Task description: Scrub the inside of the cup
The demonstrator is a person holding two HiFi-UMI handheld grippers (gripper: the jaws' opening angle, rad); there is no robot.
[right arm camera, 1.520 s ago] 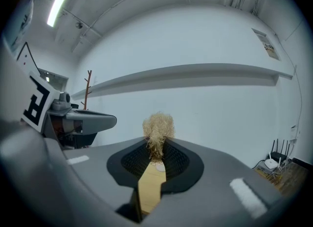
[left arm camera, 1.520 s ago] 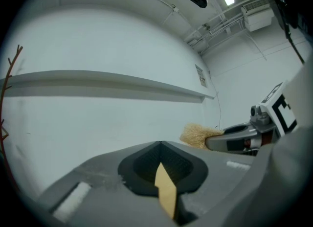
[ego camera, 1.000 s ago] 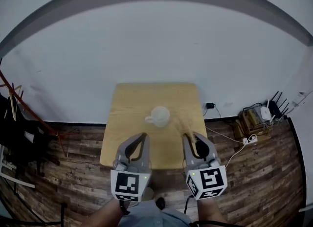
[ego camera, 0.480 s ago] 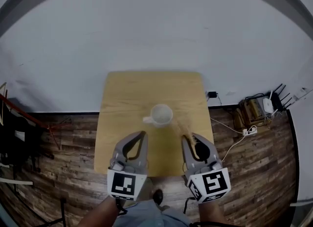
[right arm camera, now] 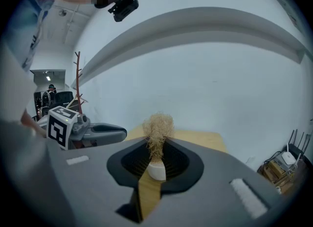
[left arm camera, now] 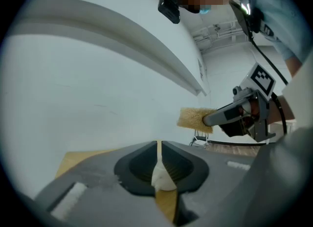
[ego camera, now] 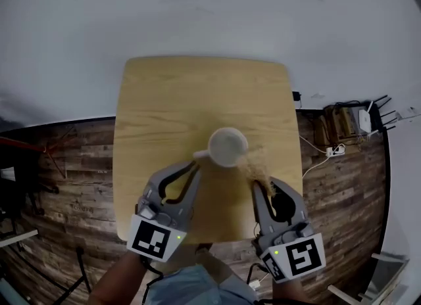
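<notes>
I see a plain white wall [ego camera: 197, 14] along the top of the head view, with a dark wood plank floor [ego camera: 66, 165] below it. A square bench of light wood [ego camera: 197, 93] stands on that floor against the wall. At the floor's right edge there is a clutter of cables and small boxes [ego camera: 342, 126].

My left gripper [ego camera: 195, 167] reaches over the bench's near half. Its grey fingers [left arm camera: 98, 187] are closed together with nothing between them, and the tips are just beside the cup's handle. I cannot tell if they touch it.

My right gripper [ego camera: 261, 182] is over the bench's near right part, and its fingers [right arm camera: 210, 192] are clamped on the scrubber.

The round white ceramic cup [ego camera: 228, 146] stands upright near the bench's middle, mouth up, with its handle pointing towards the left gripper.

The tan, fibrous scrubber pad [ego camera: 256, 164] sticks out past the right fingertips, just beside the cup's rim and outside the cup.
</notes>
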